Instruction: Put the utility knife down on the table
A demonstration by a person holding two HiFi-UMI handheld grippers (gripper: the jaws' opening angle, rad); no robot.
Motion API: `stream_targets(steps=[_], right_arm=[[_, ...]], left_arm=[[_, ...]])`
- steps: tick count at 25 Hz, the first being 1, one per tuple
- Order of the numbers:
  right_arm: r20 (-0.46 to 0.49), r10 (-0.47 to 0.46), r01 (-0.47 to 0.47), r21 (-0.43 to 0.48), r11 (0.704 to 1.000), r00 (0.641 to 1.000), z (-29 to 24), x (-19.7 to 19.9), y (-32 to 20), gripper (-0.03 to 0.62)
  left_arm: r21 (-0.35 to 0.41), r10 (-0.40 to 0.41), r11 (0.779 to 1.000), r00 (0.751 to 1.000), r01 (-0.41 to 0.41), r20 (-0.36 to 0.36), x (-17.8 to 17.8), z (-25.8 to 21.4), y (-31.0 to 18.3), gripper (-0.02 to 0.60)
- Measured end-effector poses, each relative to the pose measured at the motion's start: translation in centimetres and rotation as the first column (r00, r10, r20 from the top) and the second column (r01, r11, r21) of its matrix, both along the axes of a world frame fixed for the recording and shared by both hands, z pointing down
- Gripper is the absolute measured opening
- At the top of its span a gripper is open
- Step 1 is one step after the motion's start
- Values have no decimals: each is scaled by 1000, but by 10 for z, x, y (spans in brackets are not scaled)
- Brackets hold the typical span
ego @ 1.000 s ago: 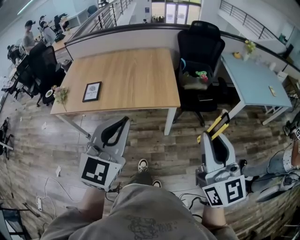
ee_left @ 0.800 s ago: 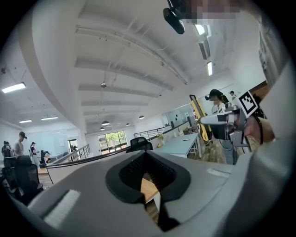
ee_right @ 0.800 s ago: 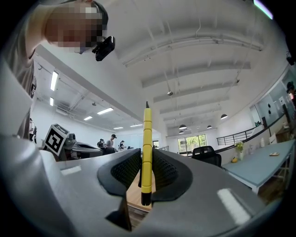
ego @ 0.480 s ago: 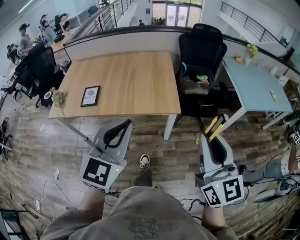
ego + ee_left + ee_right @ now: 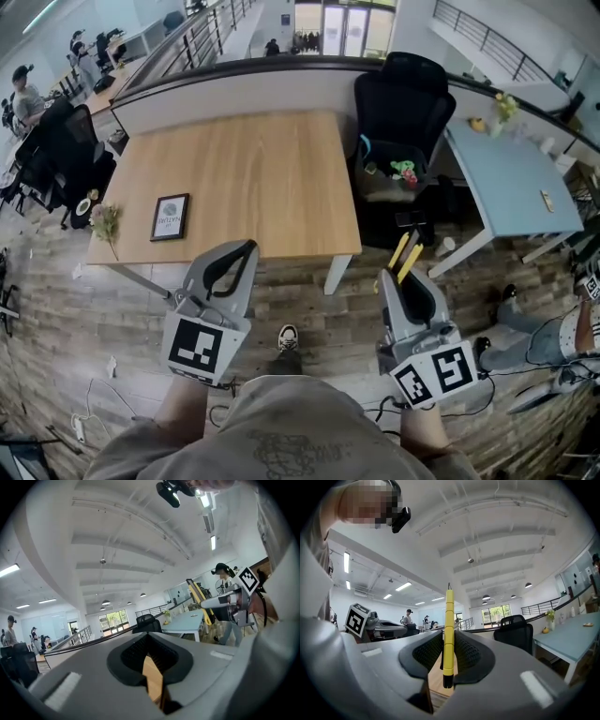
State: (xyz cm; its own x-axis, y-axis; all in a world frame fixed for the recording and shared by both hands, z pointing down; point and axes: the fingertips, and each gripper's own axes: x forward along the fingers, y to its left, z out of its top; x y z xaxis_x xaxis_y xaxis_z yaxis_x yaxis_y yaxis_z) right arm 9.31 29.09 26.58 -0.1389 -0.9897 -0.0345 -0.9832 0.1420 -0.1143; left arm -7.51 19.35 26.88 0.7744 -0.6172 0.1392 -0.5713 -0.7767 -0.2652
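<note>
A yellow utility knife (image 5: pixel 406 251) sticks forward and up out of my right gripper (image 5: pixel 403 274), which is shut on its lower end. In the right gripper view the knife (image 5: pixel 449 620) stands upright between the ribbed black pads (image 5: pixel 465 654). My left gripper (image 5: pixel 246 251) is level with it to the left, shut and empty. The wooden table (image 5: pixel 244 169) lies just ahead of both grippers, its near edge close to the left fingertips. Both grippers hang over the plank floor (image 5: pixel 300 291), apart from the table.
On the table's left part lie a small framed picture (image 5: pixel 170 217) and a sprig of flowers (image 5: pixel 101 223). A black office chair (image 5: pixel 401 103) with items on its seat stands right of the table. A pale blue table (image 5: pixel 511 173) is further right. Cables lie on the floor (image 5: pixel 94 394).
Both grippers and I have moved forward toward the wooden table, whose near edge now lies much closer to the fingertips. The knife has stayed in the right gripper.
</note>
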Motion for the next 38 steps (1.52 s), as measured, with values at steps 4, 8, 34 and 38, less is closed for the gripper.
stream_targets(steps=[4,8,34,38], right_arm=[[3,13,-13,-7,1000,1000,-5,5,-48,84],[3,30,-30,-2,1000,1000,-9,10,-99,84],[-11,-27,26,-80,996,1000,10,59,-328,84],[-3,-63,62,-86,994,998,15,81,-361,84]], left_arm=[[-6,16,1000,1000,-16,-4,3,-5,-48,2],[-4,12,1000,1000,-13,-24,1,-9,-102,1],[-37,-51,998,998,49,-41,30,18,-314,2],[-79,-96,992,995,94,-29,51,23,-339,2]])
